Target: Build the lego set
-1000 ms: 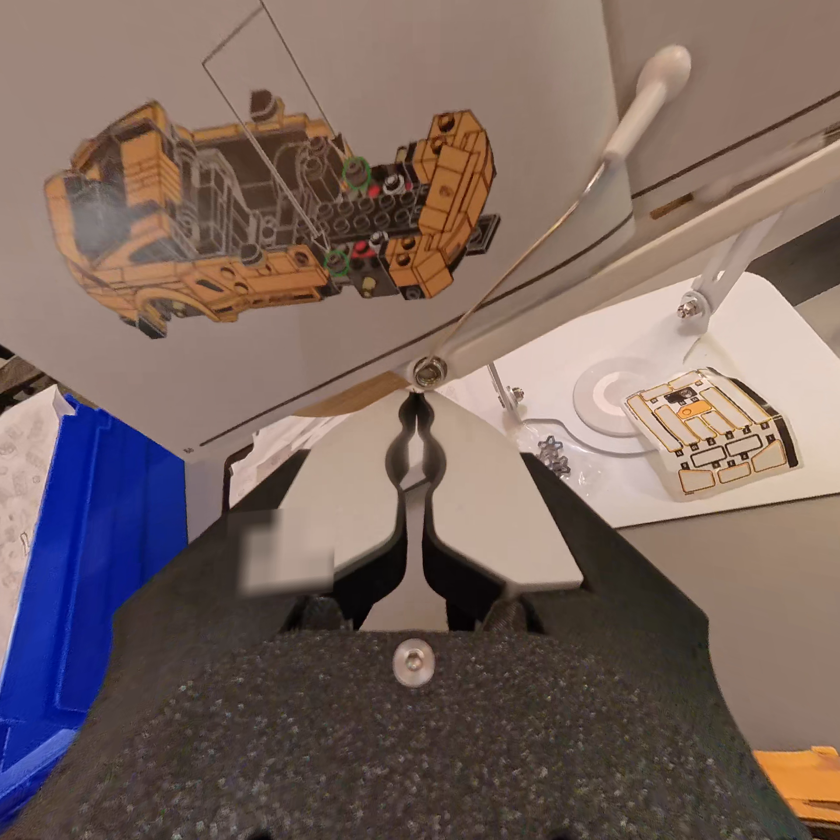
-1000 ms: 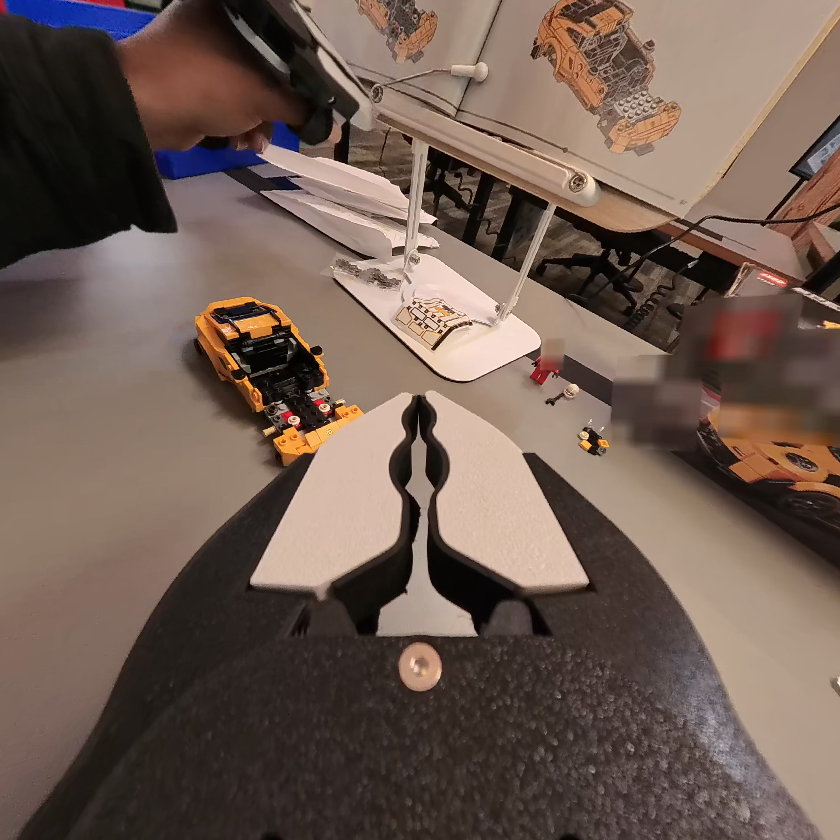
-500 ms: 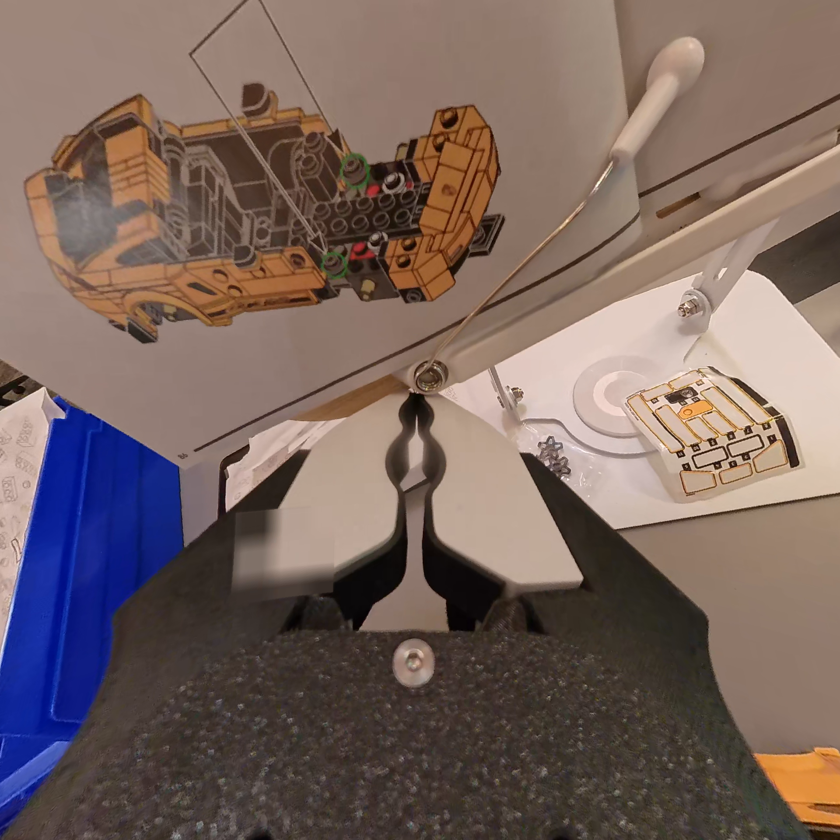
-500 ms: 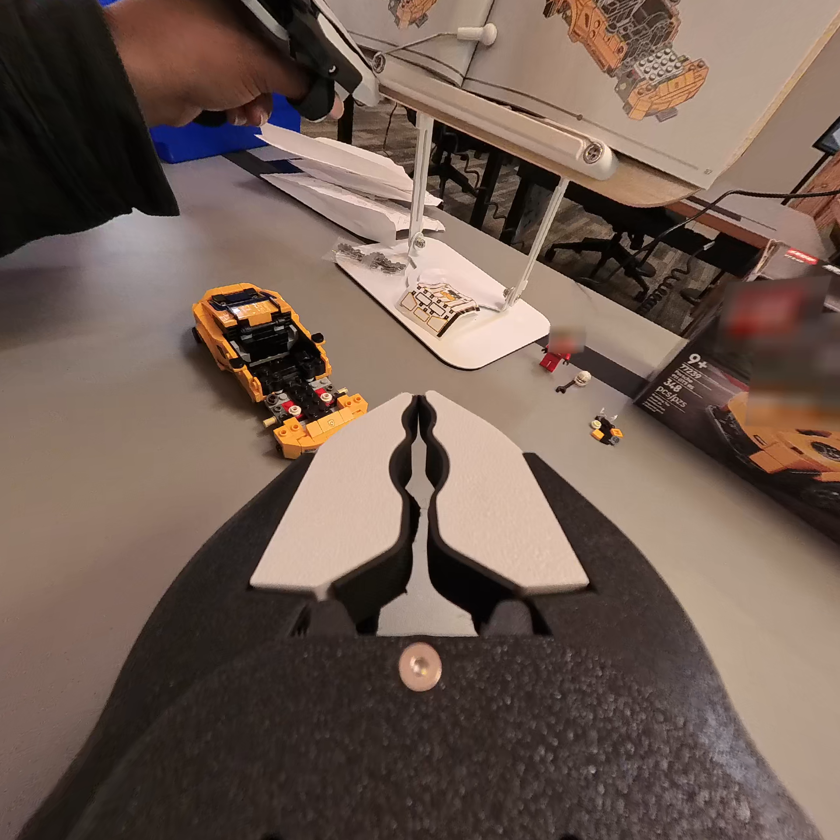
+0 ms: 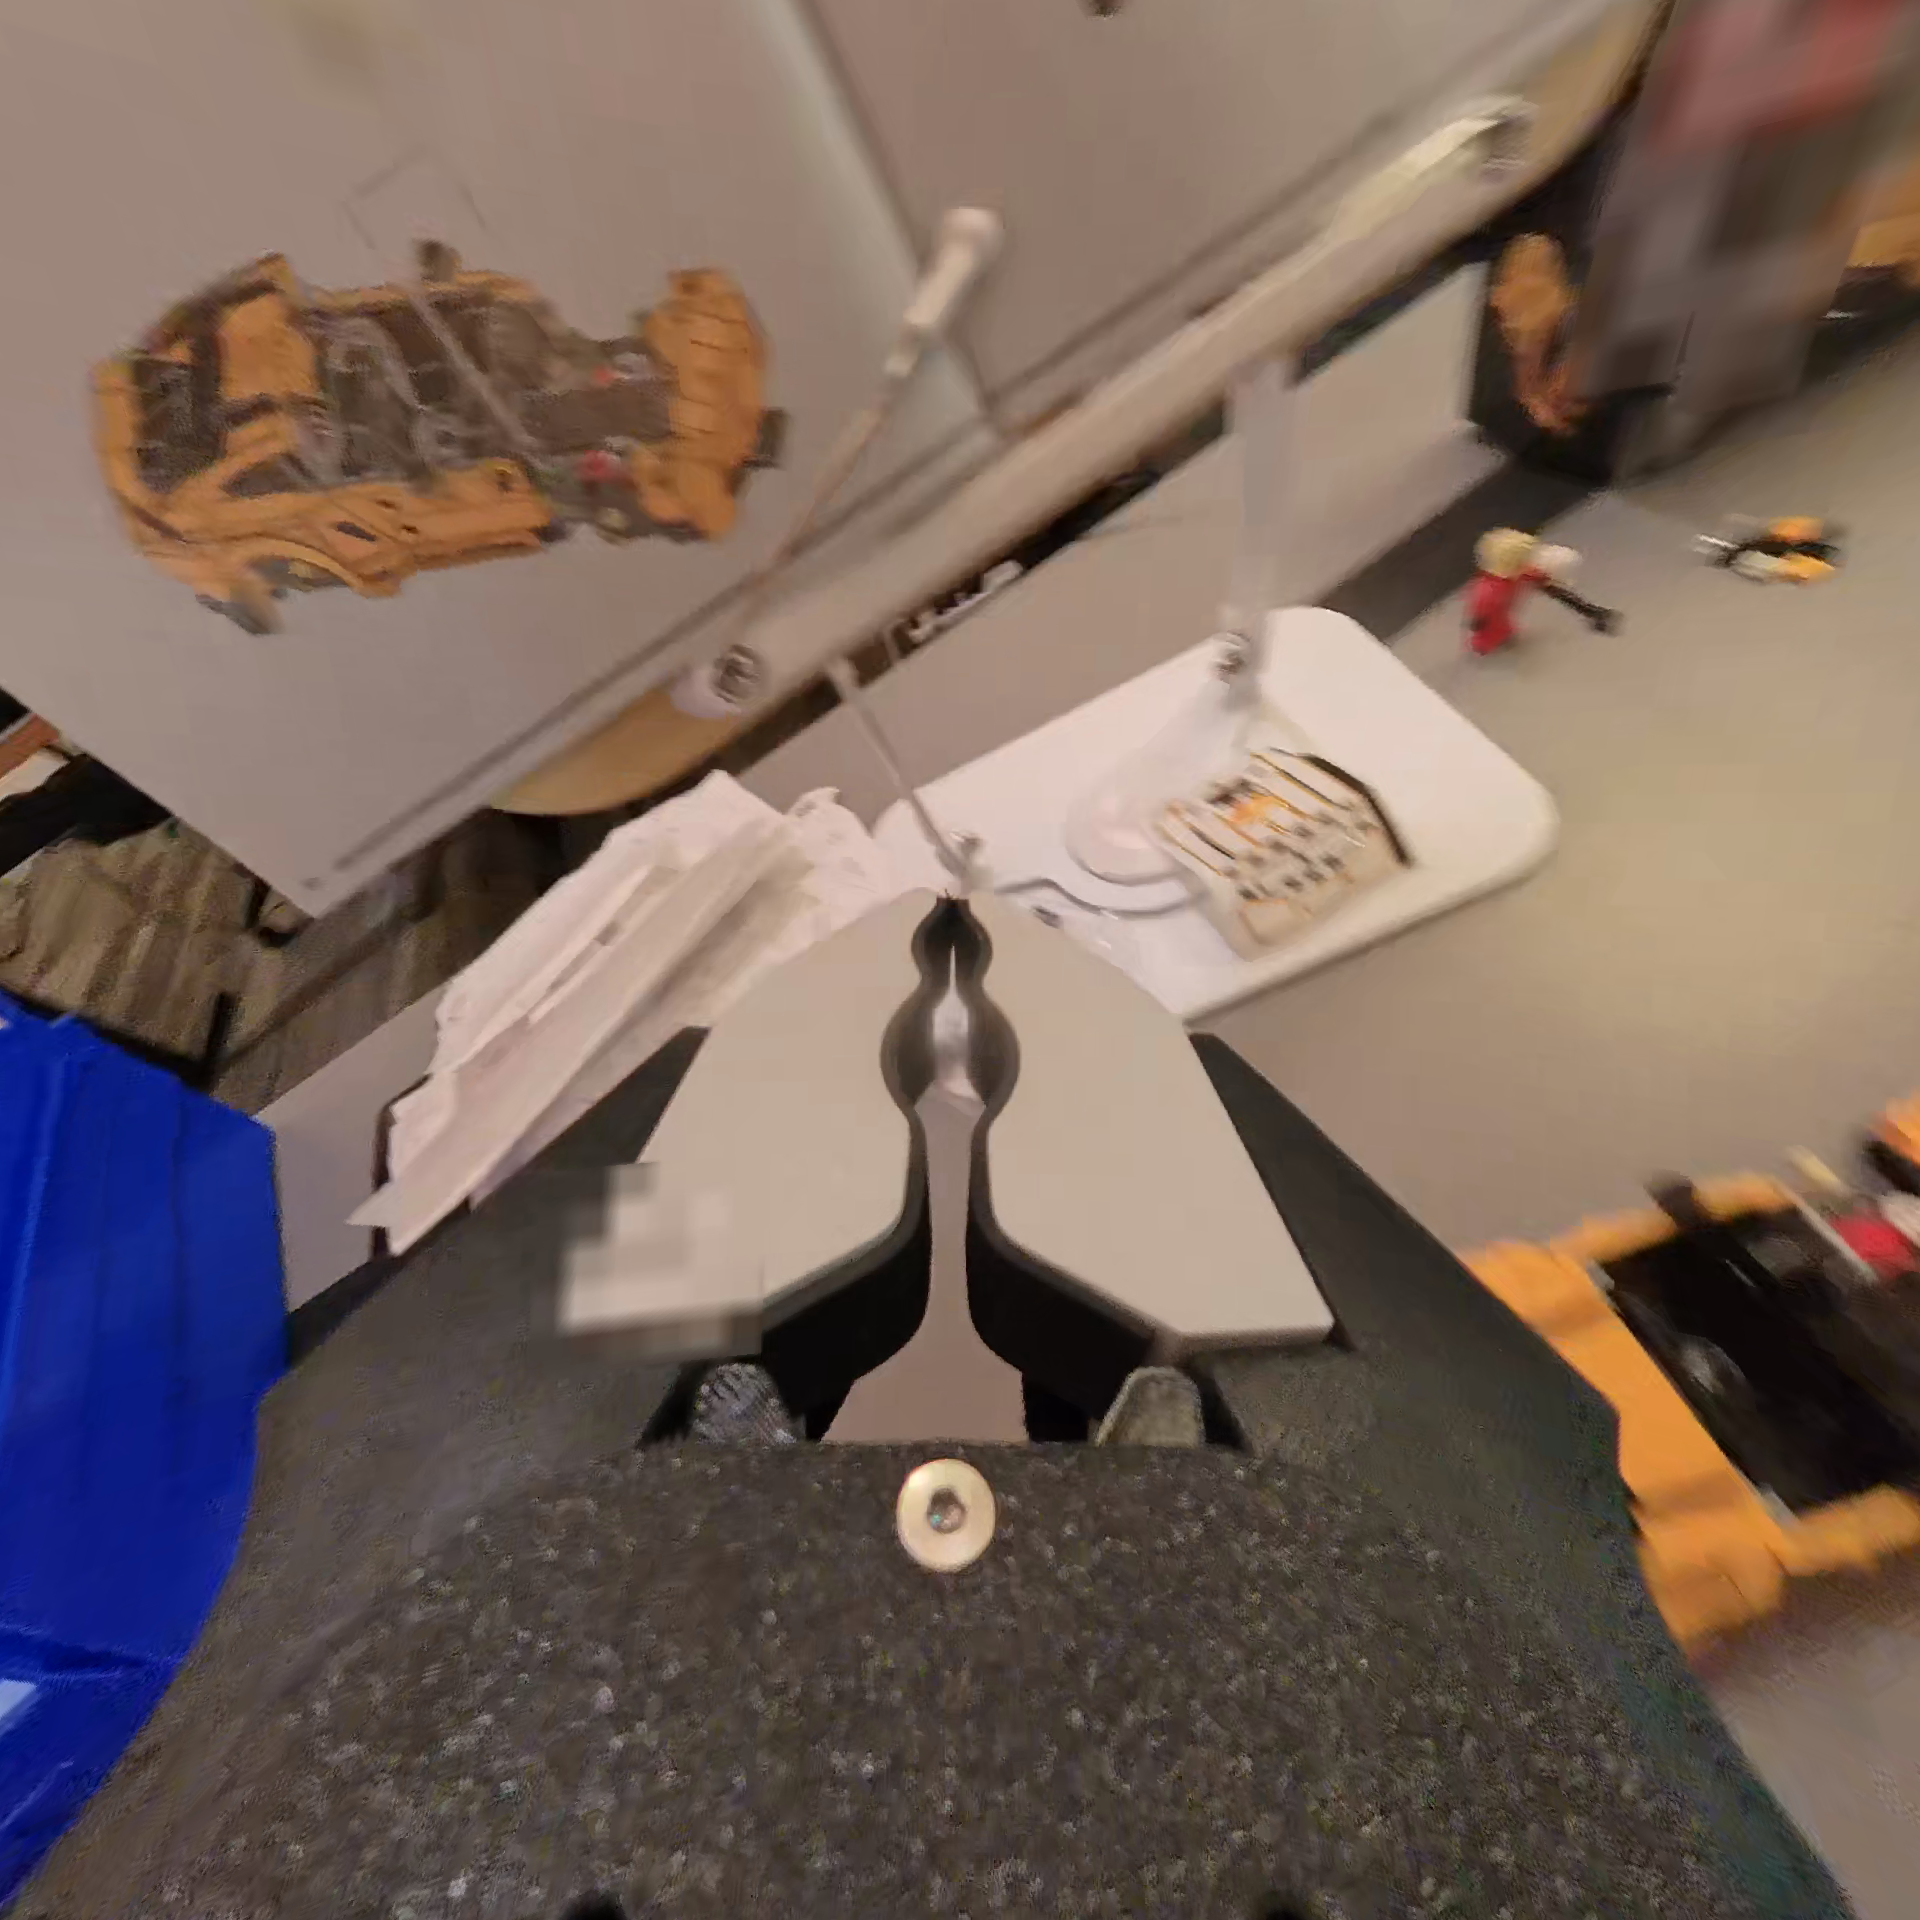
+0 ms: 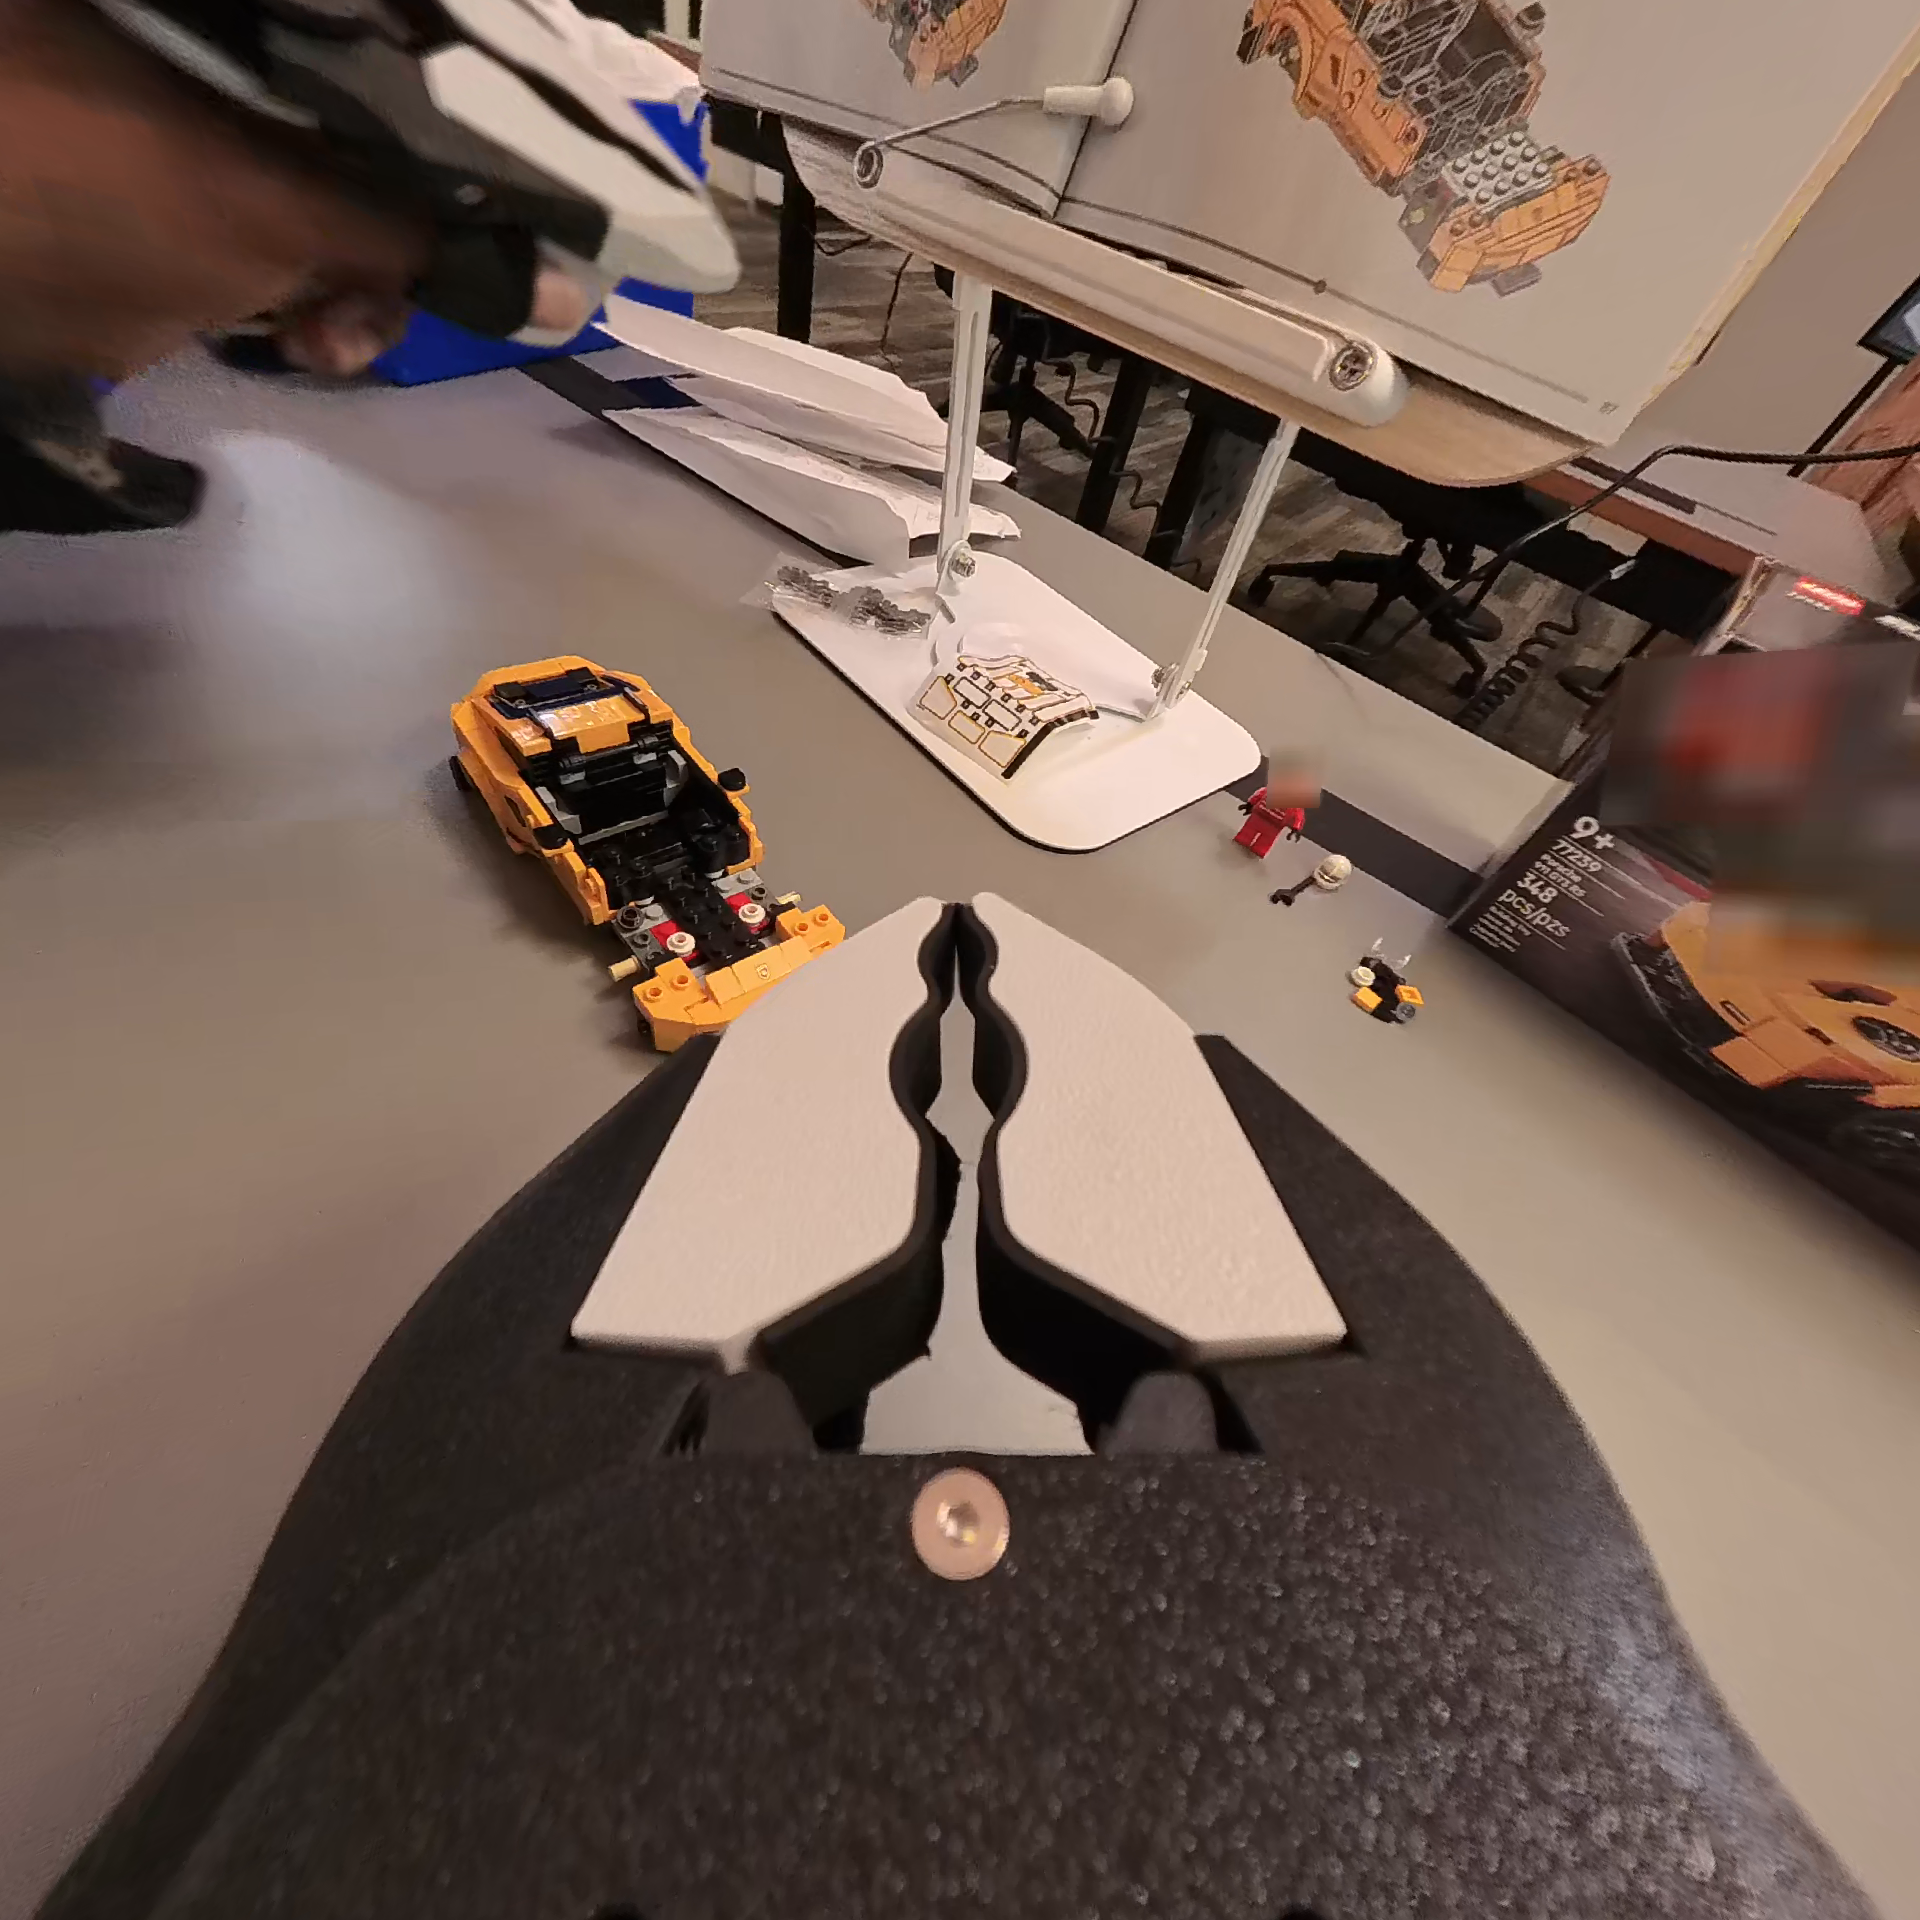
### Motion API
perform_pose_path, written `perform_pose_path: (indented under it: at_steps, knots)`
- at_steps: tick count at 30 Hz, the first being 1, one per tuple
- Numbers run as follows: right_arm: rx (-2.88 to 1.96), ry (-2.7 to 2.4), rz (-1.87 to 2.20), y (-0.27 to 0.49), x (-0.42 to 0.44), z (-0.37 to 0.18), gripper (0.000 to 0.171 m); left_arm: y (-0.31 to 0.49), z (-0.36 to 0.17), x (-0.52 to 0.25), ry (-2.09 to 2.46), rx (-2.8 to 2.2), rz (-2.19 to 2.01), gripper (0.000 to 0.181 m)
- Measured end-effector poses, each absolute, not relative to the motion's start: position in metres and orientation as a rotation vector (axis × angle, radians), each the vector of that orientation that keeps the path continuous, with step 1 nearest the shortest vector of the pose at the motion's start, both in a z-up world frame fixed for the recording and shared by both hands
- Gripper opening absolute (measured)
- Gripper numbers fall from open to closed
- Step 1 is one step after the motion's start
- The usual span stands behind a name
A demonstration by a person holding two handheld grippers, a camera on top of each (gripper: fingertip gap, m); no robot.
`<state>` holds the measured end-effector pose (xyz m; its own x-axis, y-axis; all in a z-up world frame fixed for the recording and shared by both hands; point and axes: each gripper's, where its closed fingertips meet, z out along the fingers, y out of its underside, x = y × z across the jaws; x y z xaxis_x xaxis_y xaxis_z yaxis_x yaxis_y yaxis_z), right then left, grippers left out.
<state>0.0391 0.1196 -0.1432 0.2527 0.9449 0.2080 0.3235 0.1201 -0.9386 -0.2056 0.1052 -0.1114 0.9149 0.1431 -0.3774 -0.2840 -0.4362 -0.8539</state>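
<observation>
A half-built orange and black lego car (image 6: 634,821) sits on the grey table, its open nose toward my right gripper (image 6: 956,909), which is shut and empty just right of it. The car also shows blurred at the right edge of the left wrist view (image 5: 1756,1351). My left gripper (image 5: 948,909) is shut and empty, held in the air in front of the instruction booklet (image 5: 436,436) on its white stand (image 5: 1455,769). It shows blurred, with the hand, at the upper left of the right wrist view (image 6: 582,197). A sticker sheet (image 6: 1003,707) lies on the stand's base.
A red minifigure (image 6: 1268,816), a small helmet piece (image 6: 1330,873) and a small black-orange assembly (image 6: 1387,987) lie right of the stand. The set's box (image 6: 1714,997) is at the right. White paper bags (image 6: 790,416) and a blue bin (image 5: 114,1299) are at the left. There is about 25 cm between the tips of the two grippers. It is some 25 cm from my right tips to the small helmet piece (image 6: 1330,873). My left wrist view (image 5: 1548,565) looks at it from another angle.
My left gripper has pulled back and down from the booklet stand, fast enough to blur its view. My right gripper has moved a little toward the car's nose. Both stay shut.
</observation>
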Motion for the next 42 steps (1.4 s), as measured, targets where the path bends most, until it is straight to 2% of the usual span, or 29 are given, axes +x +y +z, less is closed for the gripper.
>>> perform_pose_path:
  at_steps: [7, 8, 9, 12, 16, 21, 24, 26, 35, 39, 41, 42]
  knots:
    - [-1.405, -1.370, 0.753, 0.103, 0.032, -0.151, 0.004, 0.045, -0.159, -0.114, 0.413, -2.008, 0.177, 0.000]
    - [-1.412, -1.410, 0.758, 0.099, 0.030, -0.156, 0.007, 0.042, -0.167, -0.107, 0.462, -2.015, 0.145, 0.007]
    - [-1.417, -1.456, 0.759, 0.095, 0.027, -0.163, 0.011, 0.041, -0.177, -0.101, 0.514, -2.038, 0.117, 0.033]
    - [-1.447, -1.637, 0.731, 0.083, 0.019, -0.190, 0.035, 0.038, -0.199, -0.096, 0.574, -2.110, 0.027, 0.056]
    - [-1.466, -1.824, 0.654, 0.080, 0.007, -0.220, 0.059, 0.035, -0.208, -0.100, 0.632, -2.139, 0.037, 0.071]
    - [-1.486, -1.962, 0.636, 0.087, -0.014, -0.239, 0.079, 0.030, -0.228, -0.113, 0.661, -2.206, 0.073, 0.079]
    - [-1.498, -2.005, 0.631, 0.090, -0.023, -0.245, 0.079, 0.030, -0.238, -0.120, 0.636, -2.241, 0.063, 0.078]
    - [-1.504, -2.020, 0.651, 0.086, -0.025, -0.246, 0.070, 0.030, -0.239, -0.121, 0.638, -2.234, 0.072, 0.074]
    - [-1.462, -2.127, 0.627, 0.051, 0.013, -0.246, 0.069, -0.008, -0.235, -0.093, 0.769, -2.266, -0.011, 0.059]
    - [-1.392, -2.138, 0.676, 0.037, 0.027, -0.235, 0.069, -0.036, -0.228, -0.078, 0.828, -2.251, -0.151, 0.062]
    - [-1.335, -2.128, 0.735, 0.029, 0.027, -0.217, 0.062, -0.038, -0.220, -0.077, 0.816, -2.217, -0.203, 0.067]
    - [-1.308, -2.138, 0.777, 0.022, 0.026, -0.209, 0.052, -0.036, -0.217, -0.076, 0.803, -2.196, -0.228, 0.069]
